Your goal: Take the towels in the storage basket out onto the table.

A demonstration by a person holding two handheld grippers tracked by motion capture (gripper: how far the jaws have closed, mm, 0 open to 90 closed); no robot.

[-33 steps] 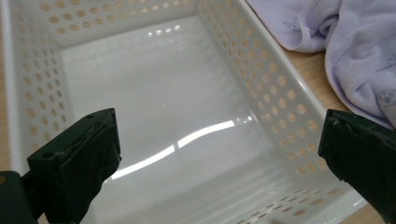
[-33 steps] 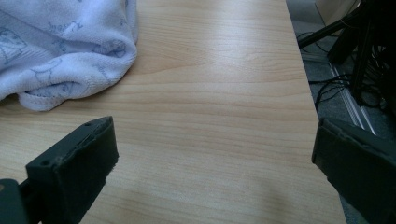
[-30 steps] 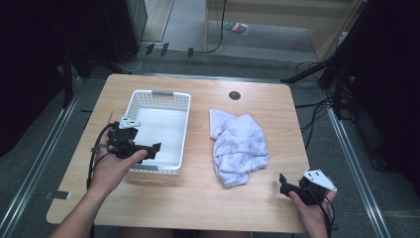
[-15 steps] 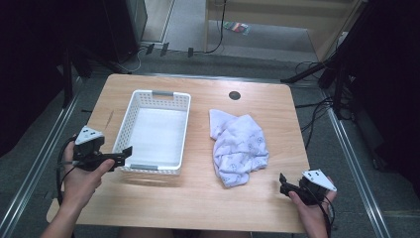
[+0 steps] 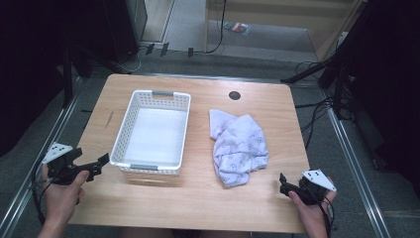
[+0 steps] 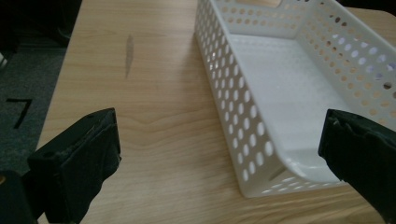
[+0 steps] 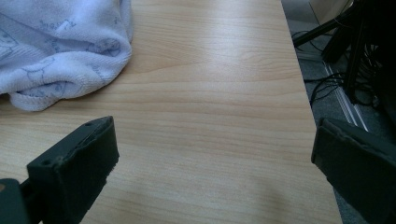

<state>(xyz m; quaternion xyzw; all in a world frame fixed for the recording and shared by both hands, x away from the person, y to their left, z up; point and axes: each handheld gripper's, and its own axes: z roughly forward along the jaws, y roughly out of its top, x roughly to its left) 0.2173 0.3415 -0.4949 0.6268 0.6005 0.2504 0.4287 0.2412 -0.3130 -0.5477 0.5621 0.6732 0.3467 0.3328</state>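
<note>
Both grippers hovered at the near edge of the wooden table [image 5: 198, 198], the left gripper [image 5: 91, 166] spread wide just beside the white basket [image 5: 130, 129], the right gripper [image 5: 285, 184] spread wide near the crumpled towel [image 5: 237, 146]; beyond lay grey floor, cables and dark stands

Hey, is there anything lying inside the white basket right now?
No, the white basket shows a bare bottom in the high view, and the crumpled towel lies on the table beside it.
</note>
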